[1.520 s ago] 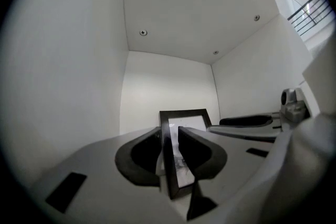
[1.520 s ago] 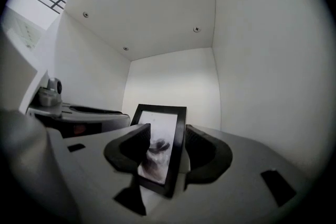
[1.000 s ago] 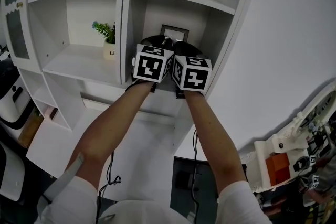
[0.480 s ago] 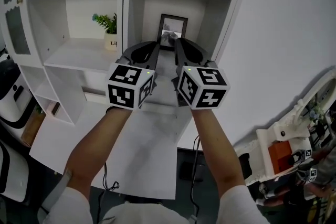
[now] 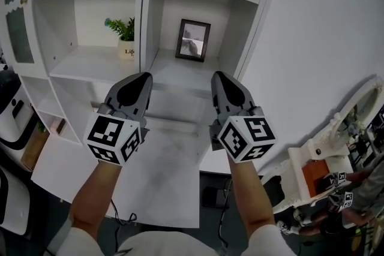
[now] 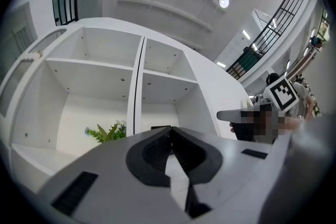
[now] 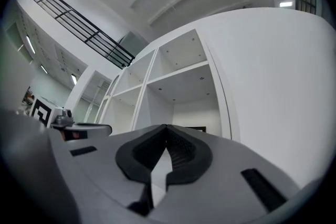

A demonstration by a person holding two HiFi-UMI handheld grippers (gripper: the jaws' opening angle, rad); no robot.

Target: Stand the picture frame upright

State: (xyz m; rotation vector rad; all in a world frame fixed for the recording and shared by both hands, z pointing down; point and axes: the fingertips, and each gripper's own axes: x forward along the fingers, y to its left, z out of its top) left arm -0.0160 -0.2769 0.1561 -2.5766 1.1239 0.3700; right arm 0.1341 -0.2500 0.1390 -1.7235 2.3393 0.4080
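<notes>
On the shelf (image 5: 180, 76), right-hand compartment, the picture frame (image 5: 193, 40) stands upright against the back wall, face out, nothing touching it; the potted plant (image 5: 123, 33) sits in the next compartment over, on the other side of the divider. Task looks done from here, so I'd read the step in hand as backing out. To do that well, pull both tools straight back along their own axis with no sideways swing near the divider or shelf lip. Don't bump the shelf either, since a frame on a back stand tips easily. Give it a look before calling it finished, because I can't tell from this angle whether it rests on its stand or just leans on the wall. Left hand-held gripper (image 5: 144, 77) has its jaws pressed together with nothing between them, and the right hand-held gripper (image 5: 218, 76) is the same, closed and empty. Both forearms reach forward roughly parallel over the bench (image 5: 168, 171), with the marker cubes nearest the head and the tips angled slightly up toward the shelf. One tool sits either side of the frame's line, both well short of it.
</notes>
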